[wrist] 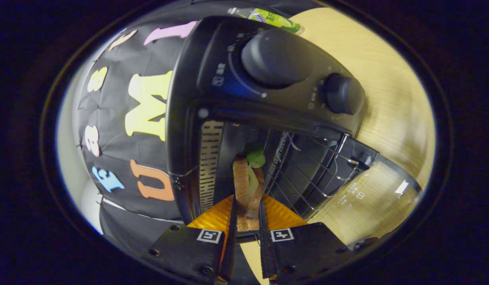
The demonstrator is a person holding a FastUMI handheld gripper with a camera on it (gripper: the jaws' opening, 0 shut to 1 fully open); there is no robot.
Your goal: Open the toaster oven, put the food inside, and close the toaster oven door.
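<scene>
Gripper (247, 206) tilted hard over, whole scene rolled to one side. Fingers (232, 221) drawn close together, clamped on a sandwich (246, 186): brown bread slices on either side, green leaf sticking out at the far end. Both fingers pressed flat against the bread, sandwich standing on edge between them.

Toaster oven (212, 99) right in front, black body, very near. Sandwich tip level with the oven mouth, at the threshold of the dark cavity; whether fully inside or just at the opening, cannot tell. Wire rack (307, 170) visible within the cavity, beside the sandwich and beyond the fingers. Perforated metal strip (210, 166) along the cavity's edge on the other side of the sandwich.

Oven door (371, 194) swung open, glass panel lying out over the table, small markings printed on it, too small to tell. Two round knobs on the control panel: large knob (278, 57) and smaller knob (343, 94) next to it.

Light wooden table (391, 87) under and behind the oven. Green-labelled bottle (274, 18) lying on the table past the oven's far corner. Black cloth wall (117, 134) behind the oven.
</scene>
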